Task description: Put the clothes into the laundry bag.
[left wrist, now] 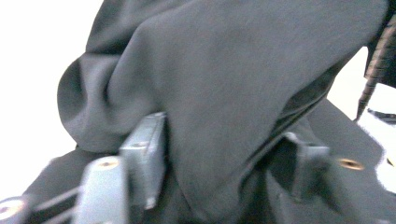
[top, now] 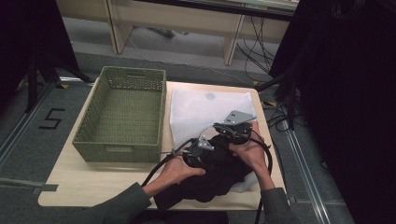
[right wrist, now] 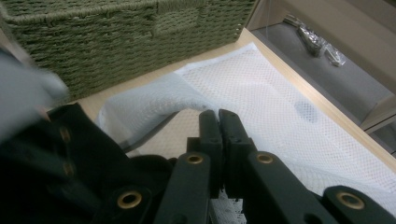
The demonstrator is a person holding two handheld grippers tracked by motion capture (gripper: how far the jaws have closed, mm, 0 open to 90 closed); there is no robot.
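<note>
We work at the near right part of the surface, where a dark garment lies bunched, partly on a white mesh bag that stretches away from us beside the green basket. Our left gripper sits on the garment's near left side; in the left gripper view its jaws stand apart with a thick fold of the garment between them, so we judge it to be holding that fold. Our right gripper is at the garment's far edge, and in the right gripper view its jaws are pressed together on the raised lip of the bag, lifting it off the surface. What matters for the next move is this: the bag's mouth faces us and the garment lies just on our side of it, with the bag's long axis running straight away from us. The left gripper is the one on the cloth, so we expect it to push the garment forward under the lifted lip.
</note>
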